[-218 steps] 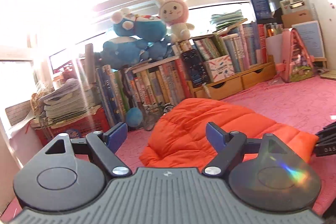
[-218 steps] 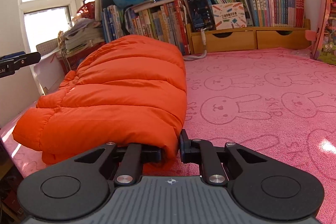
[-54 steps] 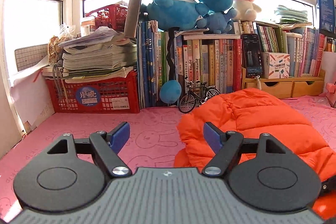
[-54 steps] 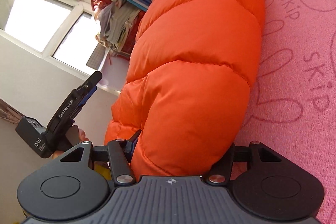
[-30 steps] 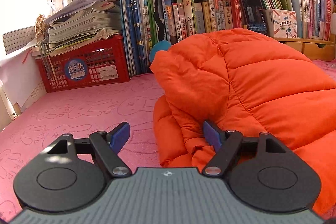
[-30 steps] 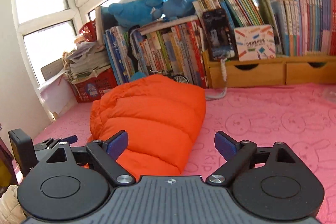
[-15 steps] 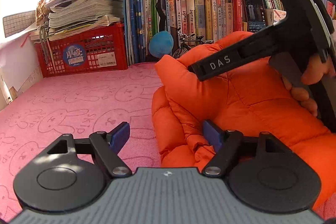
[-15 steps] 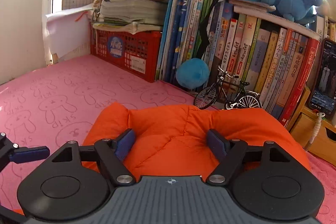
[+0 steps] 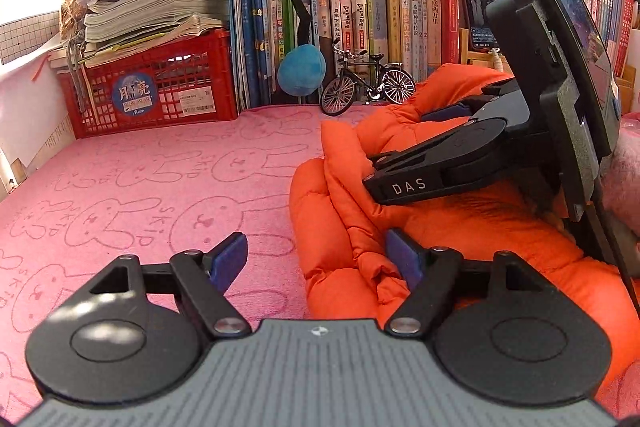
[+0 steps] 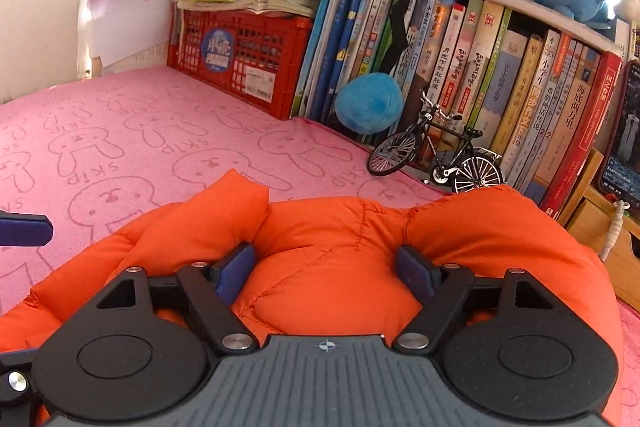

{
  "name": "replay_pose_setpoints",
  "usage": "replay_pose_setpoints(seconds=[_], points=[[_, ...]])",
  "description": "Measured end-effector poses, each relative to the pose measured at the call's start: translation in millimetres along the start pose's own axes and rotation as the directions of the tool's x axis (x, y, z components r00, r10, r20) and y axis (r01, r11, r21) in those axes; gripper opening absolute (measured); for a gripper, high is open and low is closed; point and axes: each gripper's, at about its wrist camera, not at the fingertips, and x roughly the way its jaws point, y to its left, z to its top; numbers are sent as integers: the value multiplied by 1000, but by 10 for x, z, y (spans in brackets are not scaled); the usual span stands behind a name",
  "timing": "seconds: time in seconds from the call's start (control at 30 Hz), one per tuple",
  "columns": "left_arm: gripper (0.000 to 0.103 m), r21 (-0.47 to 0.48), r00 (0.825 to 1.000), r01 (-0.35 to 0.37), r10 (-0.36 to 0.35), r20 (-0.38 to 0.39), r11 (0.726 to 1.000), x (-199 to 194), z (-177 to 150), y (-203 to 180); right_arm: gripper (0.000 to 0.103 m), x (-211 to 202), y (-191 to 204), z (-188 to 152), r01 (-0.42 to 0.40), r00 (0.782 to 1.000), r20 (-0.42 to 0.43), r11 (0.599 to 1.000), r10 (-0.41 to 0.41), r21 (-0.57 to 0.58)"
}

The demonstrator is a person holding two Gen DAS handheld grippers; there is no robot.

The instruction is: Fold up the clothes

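Observation:
An orange puffer jacket (image 9: 472, 227) lies bundled on the pink bunny-print cloth (image 9: 160, 187). My left gripper (image 9: 320, 261) is open at the jacket's near left edge, its right finger against the padding, its left finger over bare cloth. My right gripper (image 10: 326, 273) is open and pressed down on the jacket (image 10: 332, 251), padding bulging between its fingers. The right gripper also shows in the left wrist view (image 9: 460, 131), resting on top of the jacket. A left fingertip (image 10: 24, 227) shows at the left edge of the right wrist view.
A red crate (image 9: 156, 87) with stacked papers stands at the back left. A row of books (image 9: 360, 27), a blue plush ball (image 9: 301, 70) and a model bicycle (image 9: 368, 83) line the back. Wooden drawers (image 10: 600, 239) are at the right.
My right gripper has come over from the jacket's far side and pressed down on top of it. My left gripper has moved in low to the jacket's left edge.

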Motion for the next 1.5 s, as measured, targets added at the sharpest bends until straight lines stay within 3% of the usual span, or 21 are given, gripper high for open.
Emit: replay_pose_setpoints(seconds=[0.17, 0.3, 0.47, 0.73, 1.03, 1.27, 1.37, 1.5], points=[[79, -6, 1000, 0, 0, -7, 1000, 8, -5, 9, 80, -107, -33, -22, 3, 999, 46, 1000, -4, 31], [79, 7, 1000, -13, 13, -3, 1000, -2, -9, -15, 91, -465, -354, 13, -9, 986, 166, 979, -26, 206], [79, 29, 999, -34, 34, 10, 999, -26, -11, -55, 88, -288, -806, 88, 154, 981, 52, 918, -185, 365], [79, 13, 999, -26, 26, 23, 1000, -52, -6, -18, 87, 189, -670, 36, 265, 960, -146, 942, -238, 207], [83, -1, 1000, -7, 7, 0, 1000, -2, 5, 19, 94, 215, -723, -113, 243, 970, -92, 930, -226, 277], [87, -116, 998, 46, -50, -28, 992, 46, -14, 213, 95, -721, -948, -242, 73, 994, 48, 904, -102, 421], [84, -107, 1000, 25, -23, 18, 994, -121, -10, 205, 99, -1276, -909, -465, 40, 994, 85, 940, -73, 338], [84, -72, 996, 20, -13, 93, 997, -466, 25, 202, 101, -1874, -658, -824, 74, 996, 44, 982, -83, 176]])
